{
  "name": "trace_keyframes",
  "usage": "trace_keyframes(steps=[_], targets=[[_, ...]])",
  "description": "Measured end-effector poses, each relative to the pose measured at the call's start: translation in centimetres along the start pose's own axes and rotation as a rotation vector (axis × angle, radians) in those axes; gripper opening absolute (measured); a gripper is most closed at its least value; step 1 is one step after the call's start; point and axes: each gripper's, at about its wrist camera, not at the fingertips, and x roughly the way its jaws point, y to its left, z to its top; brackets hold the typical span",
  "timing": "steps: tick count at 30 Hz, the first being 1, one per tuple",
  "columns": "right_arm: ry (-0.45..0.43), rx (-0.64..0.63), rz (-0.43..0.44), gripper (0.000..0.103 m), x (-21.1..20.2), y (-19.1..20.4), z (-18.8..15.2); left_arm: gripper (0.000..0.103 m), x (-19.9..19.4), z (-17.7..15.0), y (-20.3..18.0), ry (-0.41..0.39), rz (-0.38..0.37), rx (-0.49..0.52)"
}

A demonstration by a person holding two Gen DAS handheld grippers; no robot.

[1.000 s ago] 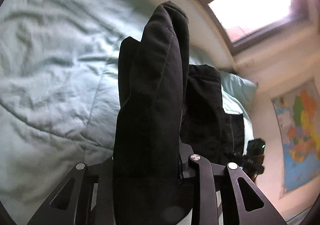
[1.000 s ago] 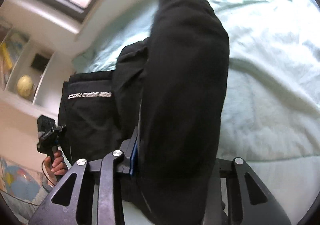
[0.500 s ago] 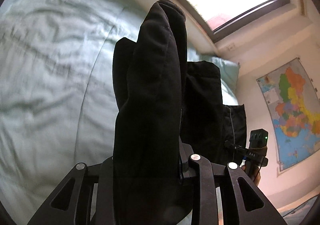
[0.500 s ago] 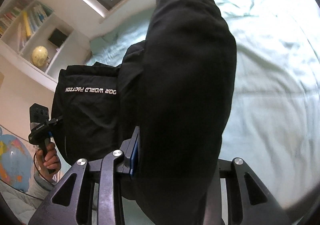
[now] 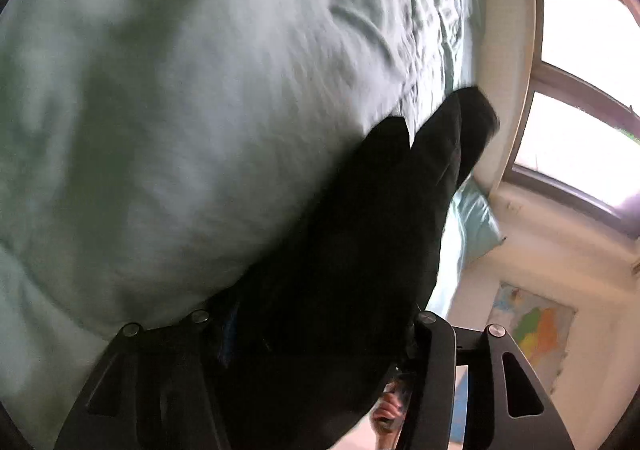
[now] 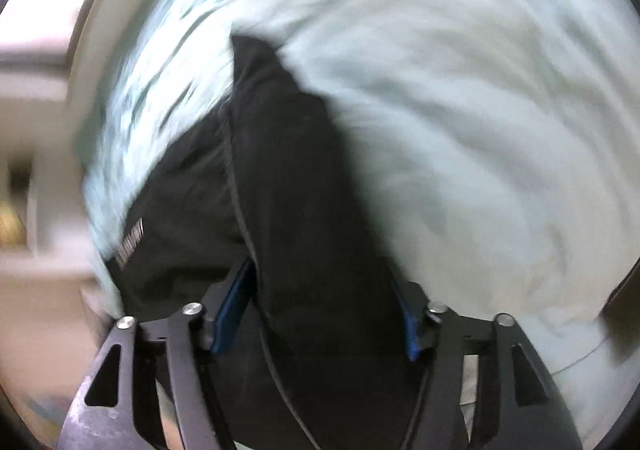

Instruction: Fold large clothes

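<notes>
A large black garment [image 5: 360,234] with white lettering [image 6: 130,244] hangs over a pale green bed cover [image 5: 180,110]. My left gripper [image 5: 316,334] is shut on a thick bunch of the black cloth, which hides its fingertips. My right gripper [image 6: 316,314] is shut on another part of the same garment [image 6: 288,190], with blue pads [image 6: 234,302] showing on either side of the cloth. Both views are blurred by motion.
The bed cover [image 6: 460,110] fills most of both views. A window [image 5: 580,122] and a wall map [image 5: 532,334] are at the right of the left wrist view. A pale green pillow [image 5: 476,218] lies near the wall.
Both grippers have swung sharply and tilted down toward the bed with the garment still held. The views have rotated, the bed cover now fills them, and the cloth has dropped lower.
</notes>
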Motion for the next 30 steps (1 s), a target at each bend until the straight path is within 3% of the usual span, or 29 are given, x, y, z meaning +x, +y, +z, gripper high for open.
trace_keyframes(steps=[3,7,8,9,12,14,18,23,30], targets=[[-0.059,0.019,-0.046,0.067,-2.7,-1.4,-0.6,0.059,-2.3,-1.3,-3.2,-0.069,0.167,0.15],[-0.132,-0.202,-0.222,0.067,-6.6,2.5,-3.2,0.058,-4.2,-4.5,-9.1,-0.157,0.388,0.383],[-0.153,-0.267,-0.25,0.068,-6.8,4.9,-4.4,0.058,-4.3,-5.3,-10.4,-0.173,0.419,0.434],[-0.166,-0.31,-0.258,0.067,-7.8,4.4,-5.2,0.058,-4.3,-7.0,-12.2,-0.187,0.441,0.507],[-0.155,-0.439,-0.288,0.067,-5.7,8.2,-8.0,0.059,-2.6,-10.8,-15.2,-0.182,0.429,0.646],[-0.128,-0.502,-0.337,0.067,-3.4,9.1,-9.8,0.06,-0.4,-12.6,-15.4,-0.135,0.451,0.686],[-0.071,-0.522,-0.473,0.07,1.3,8.9,-11.0,0.059,5.6,-13.7,-13.0,-0.063,0.681,0.744],[-0.032,-0.535,-0.515,0.072,4.0,8.5,-10.6,0.062,7.8,-12.8,-12.5,-0.074,0.746,0.757],[-0.044,-0.474,-0.481,0.072,1.3,9.4,-9.6,0.062,5.5,-14.1,-16.2,-0.126,0.765,0.813]])
